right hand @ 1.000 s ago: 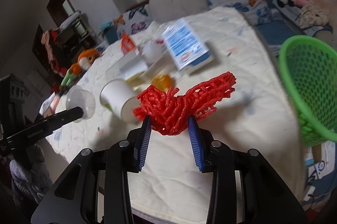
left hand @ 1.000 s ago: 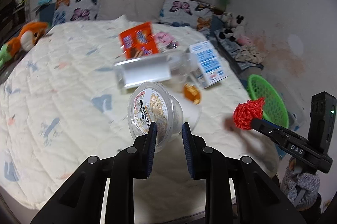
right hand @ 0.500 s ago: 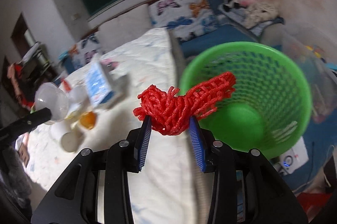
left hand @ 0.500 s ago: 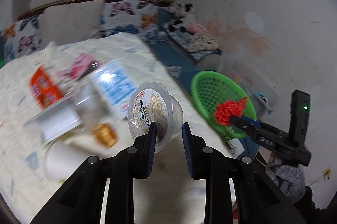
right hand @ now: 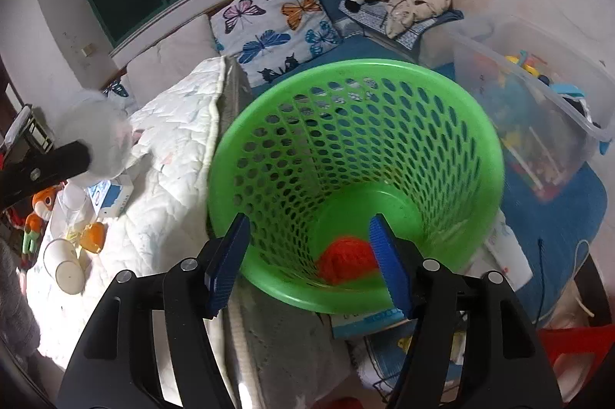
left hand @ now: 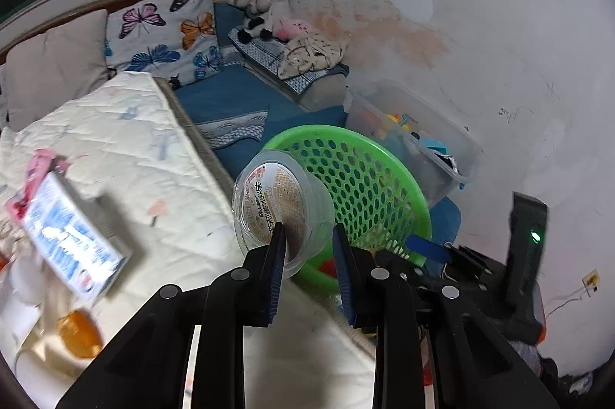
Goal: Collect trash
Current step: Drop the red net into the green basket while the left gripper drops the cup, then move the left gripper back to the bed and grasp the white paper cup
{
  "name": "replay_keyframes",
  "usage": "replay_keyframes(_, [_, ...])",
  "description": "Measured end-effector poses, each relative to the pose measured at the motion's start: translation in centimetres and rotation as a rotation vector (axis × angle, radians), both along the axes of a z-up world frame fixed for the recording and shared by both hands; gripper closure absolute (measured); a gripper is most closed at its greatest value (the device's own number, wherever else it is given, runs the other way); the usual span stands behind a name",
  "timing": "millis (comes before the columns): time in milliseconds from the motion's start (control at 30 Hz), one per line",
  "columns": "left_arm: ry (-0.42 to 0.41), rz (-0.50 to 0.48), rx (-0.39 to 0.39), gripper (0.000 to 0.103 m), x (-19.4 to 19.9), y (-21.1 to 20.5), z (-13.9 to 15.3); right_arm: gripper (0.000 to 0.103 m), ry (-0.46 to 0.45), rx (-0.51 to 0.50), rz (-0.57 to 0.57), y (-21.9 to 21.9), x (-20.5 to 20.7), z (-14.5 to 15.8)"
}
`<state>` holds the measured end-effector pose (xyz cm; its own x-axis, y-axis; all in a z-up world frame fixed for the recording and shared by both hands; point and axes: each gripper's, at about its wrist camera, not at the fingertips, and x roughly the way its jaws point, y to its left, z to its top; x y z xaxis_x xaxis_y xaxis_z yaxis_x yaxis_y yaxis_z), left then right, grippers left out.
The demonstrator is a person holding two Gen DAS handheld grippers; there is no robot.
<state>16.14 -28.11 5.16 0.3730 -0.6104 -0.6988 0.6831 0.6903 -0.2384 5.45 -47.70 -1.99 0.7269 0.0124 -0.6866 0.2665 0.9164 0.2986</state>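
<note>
The left gripper (left hand: 307, 245) has its jaws close together, pinching the rim and wall of a clear plastic cup (left hand: 278, 203). The cup lies tilted between the pads, its printed lid facing the camera. It looks light, thin and springy, so it should dent under a hard squeeze and could slip on its smooth wall. The rim, where the plastic is stiffest, is the sound place to grip it, and that is where the pads sit now. Just beyond the fingertips stands the green basket (left hand: 378, 180), with the cup at its near edge, not yet over the opening.

The right gripper (right hand: 309, 255) is opening, its jaws wide apart with nothing pressed between them. Below and ahead of its fingertips, a red net (right hand: 348, 257) lies on the floor of the basket (right hand: 357, 70); it seems soft and nearly weightless, though blur hides its texture here.

To the left of both grippers lies the bed (left hand: 115, 140), with a blue carton (left hand: 69, 243), a paper cup (right hand: 69, 268) and an orange piece (left hand: 78, 334) not yet collected.
</note>
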Motion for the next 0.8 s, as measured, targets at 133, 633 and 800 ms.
replay_keyframes(133, [0.024, -0.034, 0.007, 0.078, 0.8, -2.4, -1.2, 0.030, -0.009, 0.008, -0.021, -0.6, -1.2, 0.2])
replay_keyframes(633, [0.028, -0.066, 0.033, 0.051, 0.5, -5.7, -3.6, 0.024, -0.060, 0.056, -0.031, -0.7, -3.6, 1.4])
replay_keyframes(800, [0.001, -0.004, 0.038, 0.047, -0.6, -3.1, -2.7, 0.020, -0.089, 0.053, 0.000, 0.4, -3.8, 2.2])
